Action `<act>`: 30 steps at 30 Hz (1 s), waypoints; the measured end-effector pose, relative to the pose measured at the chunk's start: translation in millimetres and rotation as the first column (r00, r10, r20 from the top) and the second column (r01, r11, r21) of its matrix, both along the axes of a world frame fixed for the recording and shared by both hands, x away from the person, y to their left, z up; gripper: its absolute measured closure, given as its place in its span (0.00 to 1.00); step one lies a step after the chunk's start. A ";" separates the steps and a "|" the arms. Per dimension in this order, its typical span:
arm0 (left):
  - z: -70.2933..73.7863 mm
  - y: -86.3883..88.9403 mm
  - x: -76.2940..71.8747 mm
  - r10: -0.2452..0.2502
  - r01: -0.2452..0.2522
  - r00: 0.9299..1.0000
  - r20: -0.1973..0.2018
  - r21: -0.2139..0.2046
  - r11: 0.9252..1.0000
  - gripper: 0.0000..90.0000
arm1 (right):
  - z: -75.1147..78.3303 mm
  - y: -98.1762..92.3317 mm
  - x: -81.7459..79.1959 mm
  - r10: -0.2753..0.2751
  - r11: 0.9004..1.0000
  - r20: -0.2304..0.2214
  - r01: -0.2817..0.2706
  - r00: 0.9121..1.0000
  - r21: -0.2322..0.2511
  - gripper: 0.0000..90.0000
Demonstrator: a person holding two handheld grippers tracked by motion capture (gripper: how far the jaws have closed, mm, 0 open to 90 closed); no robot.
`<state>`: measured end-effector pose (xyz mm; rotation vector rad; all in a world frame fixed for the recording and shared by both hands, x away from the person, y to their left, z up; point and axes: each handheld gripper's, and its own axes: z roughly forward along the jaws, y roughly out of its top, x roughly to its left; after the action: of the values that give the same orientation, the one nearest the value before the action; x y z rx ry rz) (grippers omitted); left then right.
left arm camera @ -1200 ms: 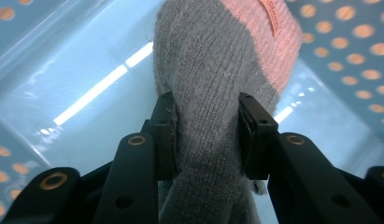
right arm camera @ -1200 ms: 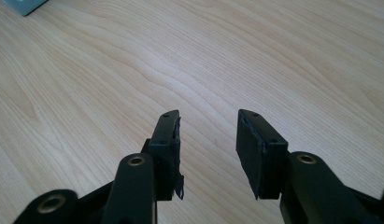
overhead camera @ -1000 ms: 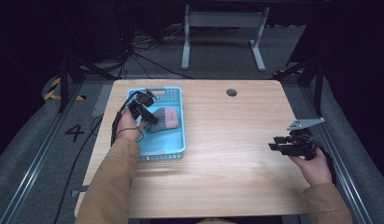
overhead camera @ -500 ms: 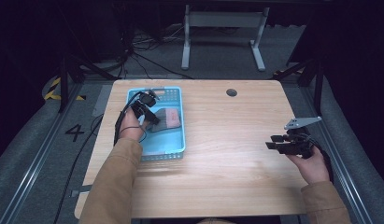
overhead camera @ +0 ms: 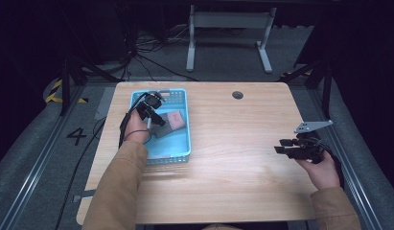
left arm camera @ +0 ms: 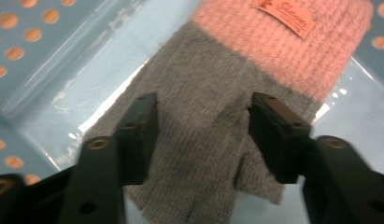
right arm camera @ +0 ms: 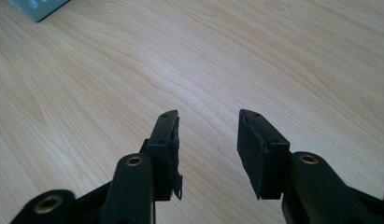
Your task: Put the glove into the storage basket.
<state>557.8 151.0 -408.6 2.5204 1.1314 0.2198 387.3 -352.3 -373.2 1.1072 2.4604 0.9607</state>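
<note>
A grey knitted glove (left arm camera: pixel 199 84) with a pink cuff (left arm camera: pixel 292 42) lies flat in the blue perforated basket (overhead camera: pixel 187 139). My left gripper (left arm camera: pixel 203 116) points down over the glove's grey part. Its jaws have just been opening and now stand apart on either side of the glove, with the pads off the fabric. In the high view the left gripper (overhead camera: pixel 155 116) is over the basket's left half, beside the glove (overhead camera: pixel 171 120). My right gripper (overhead camera: pixel 279 146) hovers open near the table's right edge, with bare wood showing between the jaws of the right gripper (right arm camera: pixel 208 126).
The wooden table (overhead camera: pixel 233 182) carries the basket at its left rear. A round cable hole (overhead camera: pixel 237 95) sits at the back centre. A corner of the basket (right arm camera: pixel 38 7) shows far off in the right gripper view. Dark floor, cables and a metal stand lie beyond the table.
The left hand has shifted slightly over the basket. The right hand and its gripper have kept still.
</note>
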 end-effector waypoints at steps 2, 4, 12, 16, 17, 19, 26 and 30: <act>3.9 2.2 -5.2 0.007 -0.006 0.999 0.038 -0.023 1.000 0.48 | -0.2 1.2 0.9 0.001 1.000 -0.002 -0.001 1.000 0.000 0.65; 8.5 4.1 -8.9 0.011 -0.009 0.999 0.048 -0.049 0.999 0.48 | 0.0 2.9 2.2 0.005 1.000 -0.001 -0.005 1.000 0.000 0.64; 38.5 2.9 -41.7 -0.020 0.037 0.990 0.140 -0.120 0.992 0.47 | 0.3 14.0 13.3 0.041 0.999 -0.001 -0.041 0.999 -0.012 0.64; 53.3 1.7 -64.2 -0.032 0.067 0.983 0.180 -0.192 0.979 0.47 | 0.7 19.1 19.5 0.062 0.998 -0.006 -0.062 0.998 -0.033 0.63; 55.9 1.4 -68.5 -0.039 0.076 0.982 0.187 -0.197 0.978 0.46 | -0.1 20.3 20.5 0.068 0.997 -0.009 -0.068 0.998 -0.039 0.63; 62.3 -0.5 -80.9 -0.058 0.101 0.977 0.206 -0.206 0.973 0.46 | -2.3 21.8 21.2 0.080 0.996 -0.012 -0.081 0.997 -0.046 0.63; 81.3 -11.6 -128.1 -0.141 0.202 0.956 0.257 -0.228 0.952 0.45 | -11.1 25.8 21.9 0.117 0.992 -0.024 -0.118 0.993 -0.048 0.62; 82.3 -18.5 -150.4 -0.195 0.260 0.945 0.261 -0.243 0.935 0.44 | -17.6 28.0 20.0 0.142 0.989 -0.028 -0.143 0.989 -0.043 0.61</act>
<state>407.3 132.4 -326.4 2.2822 0.7143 0.2679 407.3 -324.3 -390.7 0.9446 2.5970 0.9318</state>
